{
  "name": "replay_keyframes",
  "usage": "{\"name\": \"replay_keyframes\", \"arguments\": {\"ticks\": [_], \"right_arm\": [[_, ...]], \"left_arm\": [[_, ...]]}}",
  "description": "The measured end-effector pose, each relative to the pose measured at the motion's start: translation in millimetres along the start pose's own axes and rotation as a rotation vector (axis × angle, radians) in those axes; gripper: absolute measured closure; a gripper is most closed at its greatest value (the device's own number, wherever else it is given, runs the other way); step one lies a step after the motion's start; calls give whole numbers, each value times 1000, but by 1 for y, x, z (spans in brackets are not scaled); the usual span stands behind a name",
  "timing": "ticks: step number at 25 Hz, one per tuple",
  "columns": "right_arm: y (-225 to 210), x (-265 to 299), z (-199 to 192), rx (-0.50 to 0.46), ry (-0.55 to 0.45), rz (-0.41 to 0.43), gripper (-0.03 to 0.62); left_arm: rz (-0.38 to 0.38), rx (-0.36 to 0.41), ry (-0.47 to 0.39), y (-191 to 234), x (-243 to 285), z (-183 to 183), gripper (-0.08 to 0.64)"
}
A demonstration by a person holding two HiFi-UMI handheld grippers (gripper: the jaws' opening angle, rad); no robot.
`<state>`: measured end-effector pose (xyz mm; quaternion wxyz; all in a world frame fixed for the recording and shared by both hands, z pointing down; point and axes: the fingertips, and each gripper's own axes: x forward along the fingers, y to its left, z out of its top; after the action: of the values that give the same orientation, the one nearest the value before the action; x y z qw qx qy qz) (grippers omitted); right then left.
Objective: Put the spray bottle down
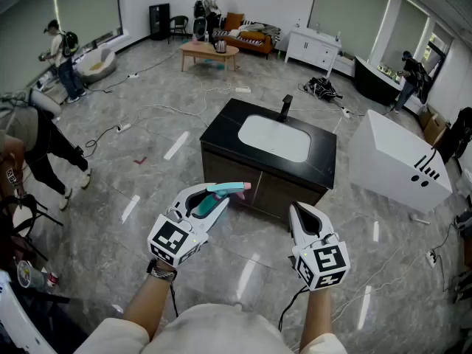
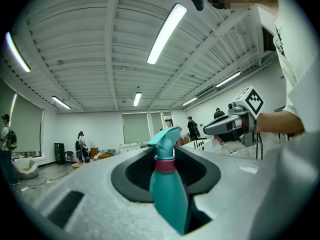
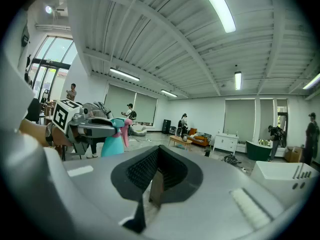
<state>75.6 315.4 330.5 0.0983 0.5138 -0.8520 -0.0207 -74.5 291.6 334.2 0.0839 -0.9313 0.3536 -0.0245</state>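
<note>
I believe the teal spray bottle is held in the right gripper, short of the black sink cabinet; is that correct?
Not quite: the left gripper holds the teal spray bottle, as the left gripper view shows; the rest stands.

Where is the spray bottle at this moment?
The spray bottle is left of centre in the head view, clamped in the left gripper, in the air just short of the black sink cabinet.

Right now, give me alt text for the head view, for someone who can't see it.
The left gripper holds a teal spray bottle in its jaws, nozzle toward a black cabinet with a white sink on a grey floor. The right gripper hangs beside it, empty.
</note>
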Motion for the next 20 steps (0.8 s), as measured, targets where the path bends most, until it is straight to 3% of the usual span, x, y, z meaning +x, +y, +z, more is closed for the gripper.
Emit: {"name": "replay_keyframes", "arguments": {"ticks": [4,7,20], "right_arm": [[-6,-1,4,43,-30,-5,588],[-13,-2,6,18,-43,-23,586],[-40,-15,-4,-33,-62,64,586]], "left_arm": [[0,0,0,-1,3,1,426],[3,2,2,-1,7,1,426],[57,26,27,-21,30,3,426]]}}
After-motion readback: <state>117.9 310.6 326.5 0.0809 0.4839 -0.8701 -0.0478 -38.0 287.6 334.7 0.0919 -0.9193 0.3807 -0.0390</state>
